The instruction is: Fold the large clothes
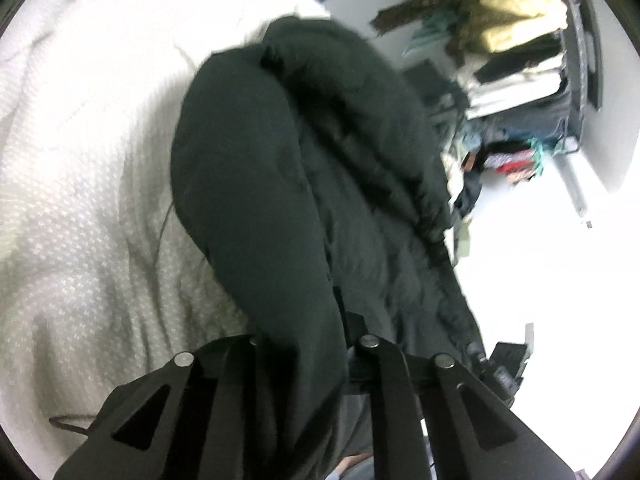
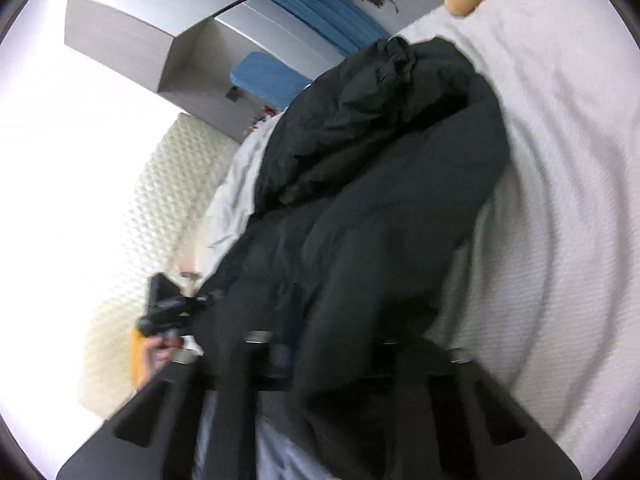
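over white bed point(image 1: 80, 184): left tool point(image 1: 320, 344), right tool point(image 2: 320, 344) both clamped on dark garment point(image 1: 280, 160).

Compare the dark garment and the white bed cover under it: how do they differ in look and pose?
1. The dark garment is plain blackish green; the white bed cover is pale with a fine woven texture.
2. The garment is bunched in thick folds and pulled up toward the camera; the bed cover lies spread out, only lightly wrinkled.
Both are soft fabric.
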The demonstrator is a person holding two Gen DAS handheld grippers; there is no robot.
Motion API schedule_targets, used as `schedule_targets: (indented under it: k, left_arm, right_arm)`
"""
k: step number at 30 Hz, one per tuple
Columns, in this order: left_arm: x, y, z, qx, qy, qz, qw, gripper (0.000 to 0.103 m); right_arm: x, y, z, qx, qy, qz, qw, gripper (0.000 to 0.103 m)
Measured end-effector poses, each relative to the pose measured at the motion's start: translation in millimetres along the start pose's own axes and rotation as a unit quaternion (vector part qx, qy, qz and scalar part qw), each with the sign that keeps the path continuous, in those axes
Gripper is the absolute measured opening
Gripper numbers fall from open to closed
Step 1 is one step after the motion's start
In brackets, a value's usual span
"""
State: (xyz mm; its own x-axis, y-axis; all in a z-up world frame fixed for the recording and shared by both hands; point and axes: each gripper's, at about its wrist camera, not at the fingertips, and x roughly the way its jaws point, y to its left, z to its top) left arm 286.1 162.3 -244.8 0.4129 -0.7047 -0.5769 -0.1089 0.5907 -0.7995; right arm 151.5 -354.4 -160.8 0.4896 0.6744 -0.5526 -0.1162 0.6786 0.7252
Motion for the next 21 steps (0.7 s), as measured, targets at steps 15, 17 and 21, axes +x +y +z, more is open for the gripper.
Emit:
schedule_targets:
  k: [15, 17, 21]
  left_arm:
    - [-144.9, -38.4, -34.6, 0.030, -0.068, -0.055, 0.9957, 0.005]
    - [-170.2, -44.0, -44.4, 0.038, -0.070, -0.063, 0.9948, 0.005]
    - [-213.4, -57.9, -76.0, 0.058, -0.070, -0.068, 0.9936, 0.005]
  right_arm:
    - [-93.5, 74.6, -11.5, -0.091, -0.095, 0.050, 0.990, 0.004]
    - [-112.9, 80.1, -22.9, -0.094, -0.103, 0.062, 0.988, 0.004]
    - [-134.5, 95.8, -41.9, -0.102, -0.108, 0.077, 0.986, 0.004]
